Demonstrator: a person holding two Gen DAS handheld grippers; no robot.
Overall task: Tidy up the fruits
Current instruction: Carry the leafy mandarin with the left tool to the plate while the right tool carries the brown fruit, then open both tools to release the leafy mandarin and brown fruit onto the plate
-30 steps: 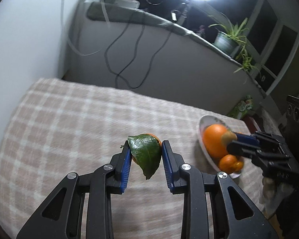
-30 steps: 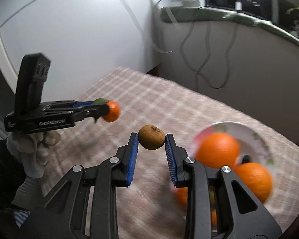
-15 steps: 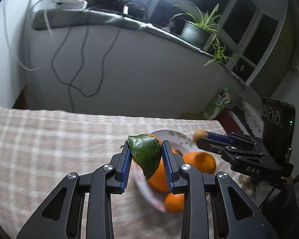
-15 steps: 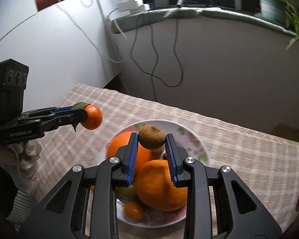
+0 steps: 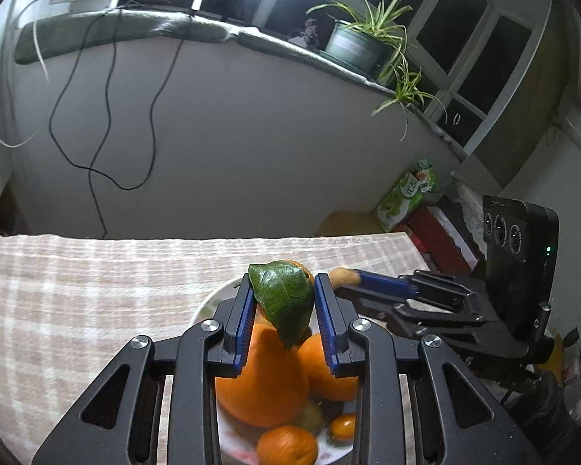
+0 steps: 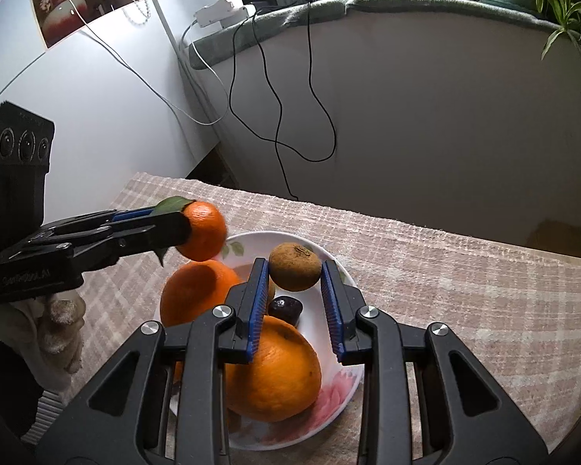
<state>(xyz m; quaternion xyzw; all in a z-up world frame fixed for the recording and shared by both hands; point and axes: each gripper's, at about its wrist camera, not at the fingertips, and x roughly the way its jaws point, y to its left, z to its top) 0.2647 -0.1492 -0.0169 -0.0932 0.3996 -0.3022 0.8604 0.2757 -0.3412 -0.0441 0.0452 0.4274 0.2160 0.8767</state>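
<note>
My left gripper [image 5: 283,298] is shut on a small tangerine with a green leaf [image 5: 284,296], held above the white flowered plate [image 5: 209,304]. From the right wrist view that tangerine [image 6: 202,230] hangs over the plate's left rim. My right gripper [image 6: 295,279] is shut on a brown kiwi [image 6: 295,266], above the middle of the plate [image 6: 344,275]. In the plate lie two big oranges [image 6: 275,368] [image 6: 193,294], a dark fruit [image 6: 284,307] and smaller orange fruits [image 5: 286,445]. The right gripper [image 5: 342,276] shows beside my left one, close together.
The plate rests on a beige checked tablecloth [image 6: 464,294], whose far edge meets a grey wall with hanging black cables [image 6: 279,116]. A potted plant [image 5: 360,42] stands on the ledge above. Boxes [image 5: 410,199] lie beyond the table's right corner. A gloved hand [image 6: 54,329] holds the left gripper.
Both grippers have swung in over the plate and come closer together, each still holding its fruit. The plate, earlier off to the side, now lies right beneath them.
</note>
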